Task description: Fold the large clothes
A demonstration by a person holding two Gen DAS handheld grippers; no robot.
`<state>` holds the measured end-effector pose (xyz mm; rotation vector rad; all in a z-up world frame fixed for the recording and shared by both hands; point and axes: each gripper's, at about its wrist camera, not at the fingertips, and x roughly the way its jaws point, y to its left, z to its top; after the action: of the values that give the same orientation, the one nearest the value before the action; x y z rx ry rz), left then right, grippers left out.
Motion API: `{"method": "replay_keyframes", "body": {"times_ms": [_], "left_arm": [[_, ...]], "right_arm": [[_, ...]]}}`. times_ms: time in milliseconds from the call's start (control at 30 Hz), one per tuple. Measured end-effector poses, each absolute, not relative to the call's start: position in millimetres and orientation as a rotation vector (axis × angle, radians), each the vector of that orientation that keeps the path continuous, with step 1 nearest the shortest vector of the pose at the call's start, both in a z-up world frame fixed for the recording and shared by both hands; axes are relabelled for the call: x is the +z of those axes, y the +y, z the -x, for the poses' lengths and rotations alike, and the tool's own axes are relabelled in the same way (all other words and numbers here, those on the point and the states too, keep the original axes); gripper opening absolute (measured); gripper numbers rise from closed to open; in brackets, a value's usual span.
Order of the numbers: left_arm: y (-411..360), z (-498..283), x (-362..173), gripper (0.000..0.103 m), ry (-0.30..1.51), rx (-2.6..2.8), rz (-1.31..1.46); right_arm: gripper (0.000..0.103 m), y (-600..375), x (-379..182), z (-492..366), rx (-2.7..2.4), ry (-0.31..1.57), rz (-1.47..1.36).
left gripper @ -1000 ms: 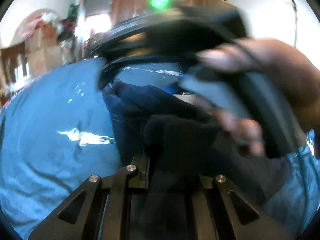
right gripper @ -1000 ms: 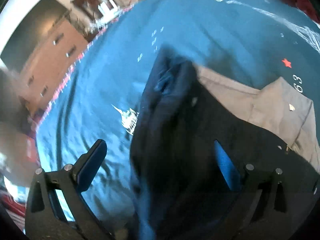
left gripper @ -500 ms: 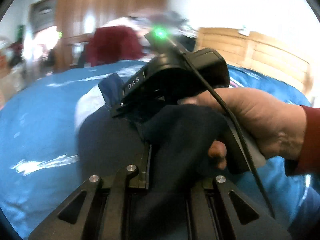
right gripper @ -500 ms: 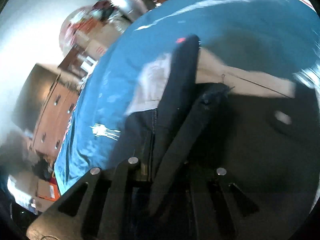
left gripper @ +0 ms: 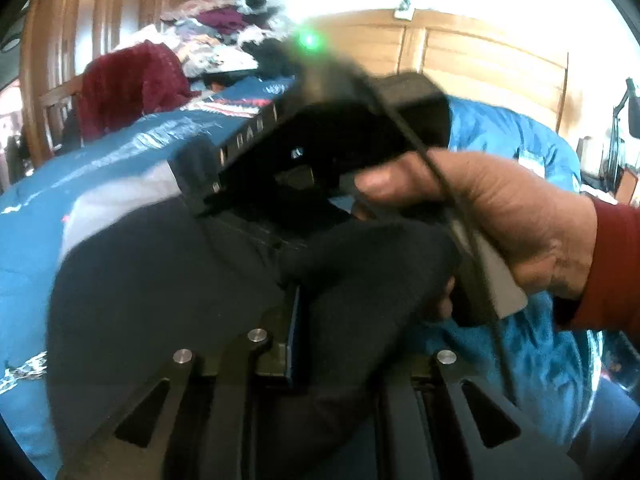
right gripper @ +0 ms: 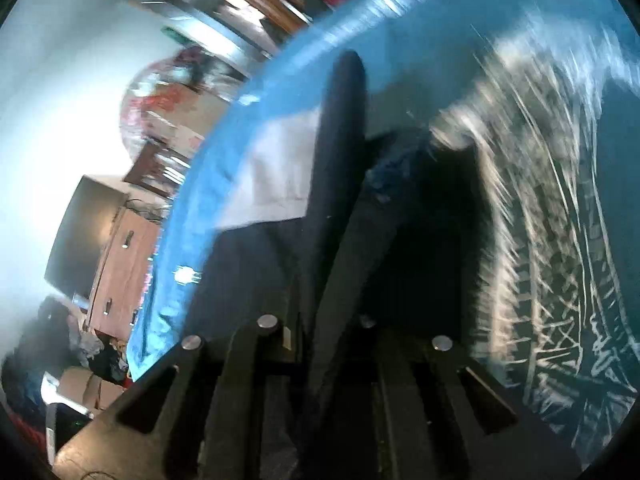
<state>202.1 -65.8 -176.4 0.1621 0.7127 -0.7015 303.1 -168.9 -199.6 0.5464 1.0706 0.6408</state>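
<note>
Both grippers are clamped on the dark navy garment (left gripper: 160,280), which drapes over a blue bedspread (left gripper: 36,208). The left gripper (left gripper: 304,308) has its fingers pinched together on a bunched fold that hides their tips. Just ahead of them, the right gripper (left gripper: 224,184) shows blurred, held by a hand (left gripper: 500,216) in a red sleeve (left gripper: 612,272). In the right wrist view its own fingers (right gripper: 340,184) grip the cloth edge; a pale garment (right gripper: 276,168) lies beyond, and everything to their right is motion-smeared.

matt dark cloth garment (left gripper: 160,280), glossy blue bedspread (left gripper: 120,152) beneath it, matt black plastic gripper (left gripper: 320,152), varnished wood headboard (left gripper: 480,60) behind
</note>
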Motion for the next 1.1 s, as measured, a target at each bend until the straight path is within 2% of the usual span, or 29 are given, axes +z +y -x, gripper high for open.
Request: {"method": "replay_keyframes", "body": {"times_ms": [67,100,200,300,367,400,467,500,633,700,800,867,933,1000,1100], "left_arm": [[-77,-217,-209,0.016,0.844,-0.724,-0.147],[-79,-216,-218,0.016,0.86,-0.725,-0.149],[-79,-212,-212,0.017,0.847,-0.727,-0.157],[-79,-210,-212,0.017,0.847,-0.724,-0.166],[-80,-211,-212,0.017,0.846,-0.723,-0.166],[-80,-211,-212,0.017,0.847,-0.721,-0.166],[-86,-211,-211,0.017,0.848,-0.717,-0.163],[-87,-211,-210,0.019,0.85,-0.717,-0.157],[-100,-214,-202,0.022,0.842,-0.732,-0.138],[-106,-219,-207,0.029,0.864,-0.745,-0.13],[-107,-228,-218,0.033,0.9,-0.765,-0.103],[-104,-223,-209,0.033,0.903,-0.769,-0.104],[-92,-208,-194,0.033,0.893,-0.786,-0.09],[-69,-181,-172,0.034,0.835,-0.786,-0.074],[-21,-142,-145,0.036,0.765,-0.747,-0.05]], "right_arm": [[0.007,-177,-230,-307,0.615,1.118,-0.615],[0.007,-184,-239,-308,0.635,1.114,-0.698],[0.008,-174,-231,-312,0.651,1.112,-0.649],[0.015,-173,-221,-324,0.643,1.125,-0.605],[0.024,-179,-214,-333,0.619,1.108,-0.607],[0.025,-182,-212,-338,0.618,1.093,-0.62],[0.02,-181,-215,-347,0.626,1.094,-0.635],[0.012,-184,-217,-354,0.626,1.096,-0.638],[0.009,-191,-233,-366,0.605,1.118,-0.643],[0.006,-195,-249,-369,0.6,1.131,-0.679],[0.008,-196,-251,-372,0.621,1.144,-0.704],[0.014,-199,-242,-367,0.616,1.165,-0.704],[0.039,-202,-221,-348,0.597,1.164,-0.66],[0.047,-210,-200,-316,0.628,1.125,-0.638],[0.051,-220,-178,-261,0.641,1.092,-0.586]]}}
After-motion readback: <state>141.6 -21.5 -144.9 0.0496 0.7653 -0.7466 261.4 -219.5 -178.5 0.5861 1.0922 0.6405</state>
